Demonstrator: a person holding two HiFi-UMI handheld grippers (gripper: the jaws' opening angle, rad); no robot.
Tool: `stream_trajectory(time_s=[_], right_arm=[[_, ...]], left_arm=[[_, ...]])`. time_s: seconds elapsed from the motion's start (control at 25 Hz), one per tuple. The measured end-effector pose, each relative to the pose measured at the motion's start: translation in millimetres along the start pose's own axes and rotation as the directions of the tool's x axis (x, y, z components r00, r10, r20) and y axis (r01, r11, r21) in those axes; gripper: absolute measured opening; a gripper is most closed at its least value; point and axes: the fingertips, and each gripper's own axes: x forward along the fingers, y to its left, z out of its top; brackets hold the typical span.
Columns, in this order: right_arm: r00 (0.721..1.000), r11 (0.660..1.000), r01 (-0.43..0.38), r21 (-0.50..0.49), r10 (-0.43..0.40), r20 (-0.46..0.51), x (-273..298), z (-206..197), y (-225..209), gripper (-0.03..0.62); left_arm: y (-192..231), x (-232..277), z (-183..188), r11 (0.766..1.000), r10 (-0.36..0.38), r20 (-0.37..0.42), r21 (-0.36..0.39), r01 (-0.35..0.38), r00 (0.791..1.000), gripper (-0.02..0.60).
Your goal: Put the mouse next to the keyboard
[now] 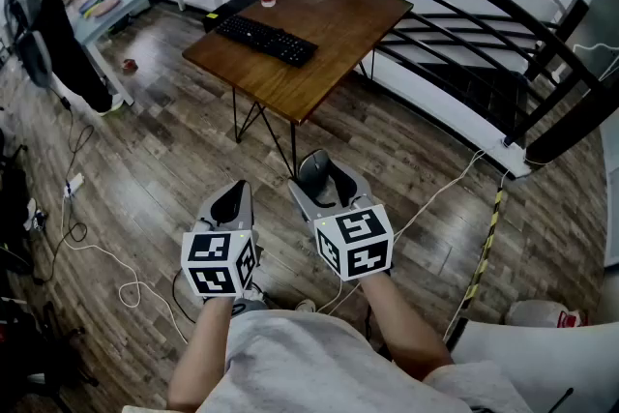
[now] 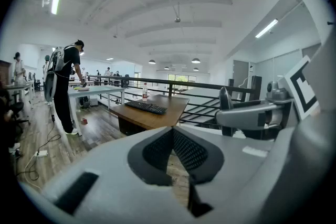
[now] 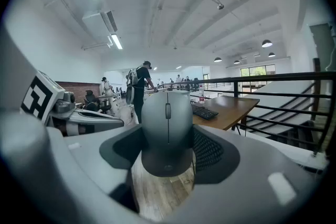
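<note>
Your right tongs [image 1: 327, 181] grasp the mouse [image 3: 168, 128]; your left tongs [image 1: 229, 201] are clenched on nothing. The keyboard [image 1: 266, 40] lies on the table [image 1: 338, 14], well apart from both.

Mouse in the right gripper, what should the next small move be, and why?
Probably carry the mouse forward toward the table. The right gripper clamps it, but it hangs over the floor, well short of the keyboard on the tabletop ahead.

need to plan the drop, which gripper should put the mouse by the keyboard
Right: the right gripper holds the mouse; the left gripper is shut and empty. The keyboard lies ahead.
</note>
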Motion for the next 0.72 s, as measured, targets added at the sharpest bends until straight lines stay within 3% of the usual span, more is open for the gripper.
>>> stream_trajectory(time_s=[0.72], right_arm=[[1.0,0.999,-0.019,0.047,0.019,0.01,17,-2,0,0.293]], left_arm=[[8,21,4,0.999,-0.041,-0.002,-0.001,0.041,0.999,-0.005]])
